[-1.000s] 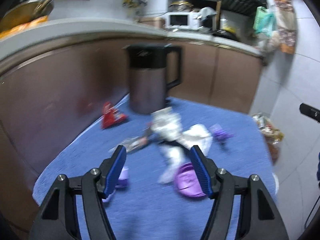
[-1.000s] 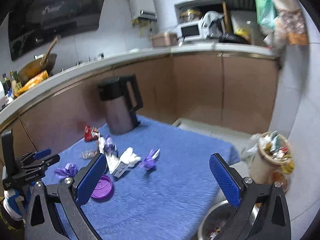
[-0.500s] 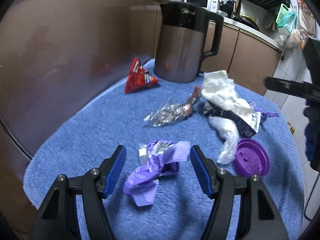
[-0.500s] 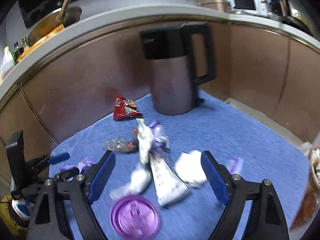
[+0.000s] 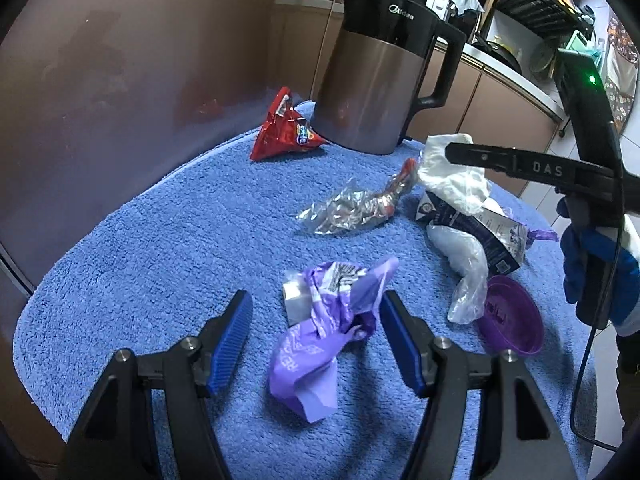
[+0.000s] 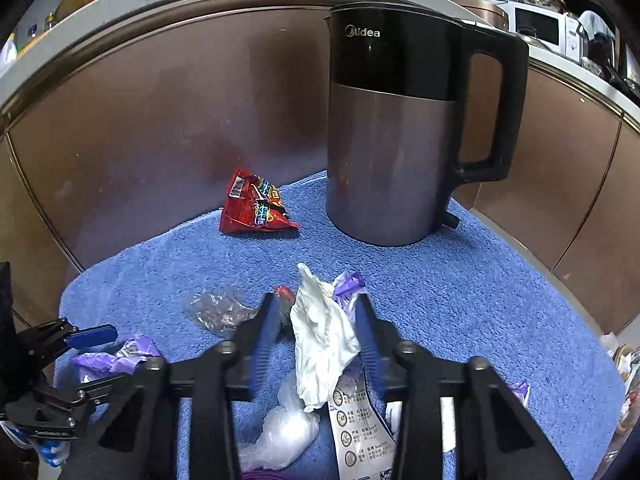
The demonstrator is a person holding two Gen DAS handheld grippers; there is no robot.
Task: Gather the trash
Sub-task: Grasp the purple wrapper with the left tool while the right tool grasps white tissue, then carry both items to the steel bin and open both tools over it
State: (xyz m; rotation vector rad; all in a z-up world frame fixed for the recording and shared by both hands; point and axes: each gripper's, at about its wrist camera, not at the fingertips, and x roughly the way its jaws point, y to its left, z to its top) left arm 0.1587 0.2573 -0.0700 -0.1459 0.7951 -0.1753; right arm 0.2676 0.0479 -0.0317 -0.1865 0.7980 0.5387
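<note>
Trash lies on a blue towel. My left gripper is open, its jaws on either side of a crumpled purple wrapper, low over the towel. My right gripper is partly closed around a crumpled white tissue, jaws close to its sides; I cannot tell if they pinch it. The tissue also shows in the left wrist view. Other trash: a red snack bag, a clear foil wrapper, a clear plastic bag, a printed carton piece, a purple lid.
A tall dark electric kettle stands at the back of the towel against brown cabinet doors. The towel's edge drops off at the front and right. A counter with appliances runs behind.
Both grippers came down and forward to the trash. The left now straddles the purple wrapper. The right has narrowed its jaws around the white tissue.
</note>
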